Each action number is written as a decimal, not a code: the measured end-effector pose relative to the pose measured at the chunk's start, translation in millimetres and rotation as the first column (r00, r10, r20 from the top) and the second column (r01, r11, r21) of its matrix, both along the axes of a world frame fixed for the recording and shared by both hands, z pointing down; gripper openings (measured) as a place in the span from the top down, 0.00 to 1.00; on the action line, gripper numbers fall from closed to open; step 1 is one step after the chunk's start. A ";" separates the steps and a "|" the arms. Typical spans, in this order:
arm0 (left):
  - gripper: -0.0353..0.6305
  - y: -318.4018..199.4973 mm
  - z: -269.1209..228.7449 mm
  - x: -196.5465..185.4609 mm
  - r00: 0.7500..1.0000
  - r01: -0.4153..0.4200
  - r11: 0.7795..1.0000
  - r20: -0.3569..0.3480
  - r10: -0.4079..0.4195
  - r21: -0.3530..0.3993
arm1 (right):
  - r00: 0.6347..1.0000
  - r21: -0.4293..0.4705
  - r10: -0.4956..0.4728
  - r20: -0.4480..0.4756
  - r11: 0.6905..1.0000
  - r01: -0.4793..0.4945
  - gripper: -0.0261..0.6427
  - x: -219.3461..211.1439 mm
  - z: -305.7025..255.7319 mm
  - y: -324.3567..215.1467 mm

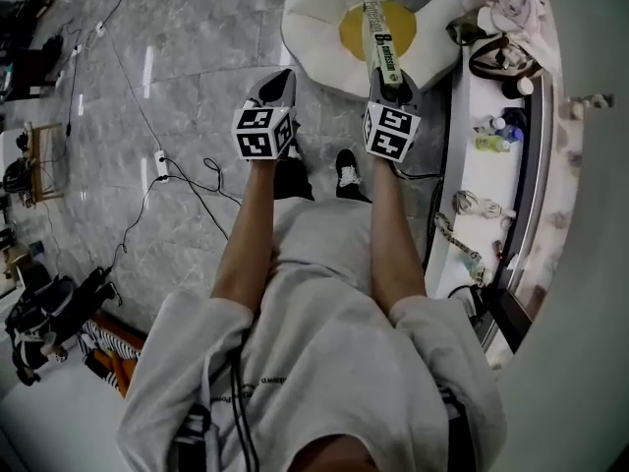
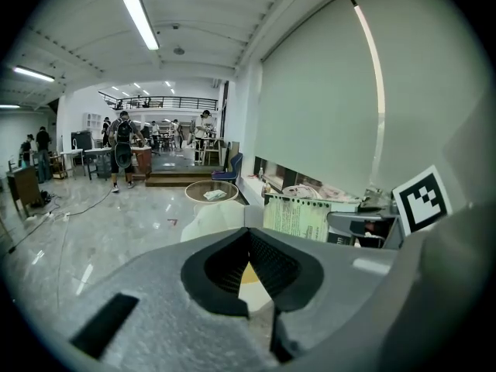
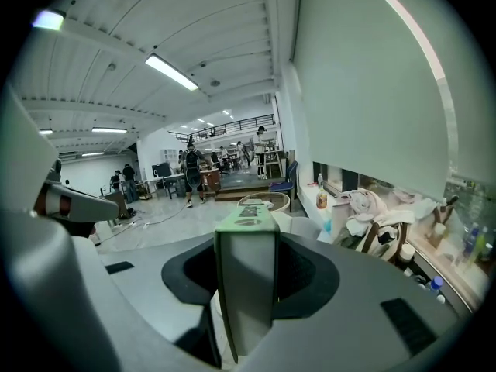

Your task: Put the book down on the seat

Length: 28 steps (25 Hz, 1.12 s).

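Plainly, everything turns on the right gripper (image 1: 390,80): its jaws are clamped on the near end of the book (image 1: 378,37), one pad pressing each cover. Nothing else is between them. The book stands on edge with its green spine up. Its long axis runs straight out from the jaws, away from the person.

Further out, the far end of the book lies in line with the yellow middle of the seat (image 1: 310,37). This is a flower-shaped cushion with white petals, resting on the floor. The seat therefore lies ahead of and below the jaws, and the book seems to hang above it rather than touch it. How large the gap is cannot be told from these views.

The likely call is to go downward with a little reach forward. Because the book is on edge, it would probably need rolling onto a cover to lie flat.

The left gripper (image 1: 282,79) is level with the right one and well apart from the book. Its jaws meet at the tips with nothing between them. It points at the near left petal, so the right hand is the one placed to set the book down.

A cluttered white bench (image 1: 491,165) runs along the right side, close to the seat, so drifting right risks a knock.
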State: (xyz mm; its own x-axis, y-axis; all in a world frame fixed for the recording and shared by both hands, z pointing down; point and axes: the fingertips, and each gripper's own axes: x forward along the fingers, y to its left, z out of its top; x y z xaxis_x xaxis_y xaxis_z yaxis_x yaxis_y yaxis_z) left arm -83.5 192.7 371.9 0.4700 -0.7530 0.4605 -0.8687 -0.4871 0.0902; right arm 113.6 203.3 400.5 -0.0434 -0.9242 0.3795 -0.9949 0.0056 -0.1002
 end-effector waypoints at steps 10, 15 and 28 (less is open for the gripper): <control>0.93 -32.2 8.0 40.0 0.995 -0.094 0.996 0.011 0.094 0.003 | 0.996 -0.009 0.090 -0.005 0.996 -0.090 0.73 40.0 11.3 -7.3; 0.93 -48.7 13.9 54.1 0.994 -0.103 0.995 -0.043 0.103 -0.005 | 0.994 -0.011 0.092 -0.053 0.996 -0.093 0.73 47.2 8.7 -12.4; 0.93 -114.2 32.2 63.9 0.989 -0.125 0.990 -0.085 0.119 -0.063 | 0.993 -0.073 0.079 -0.090 0.994 -0.086 0.73 46.4 25.1 -73.8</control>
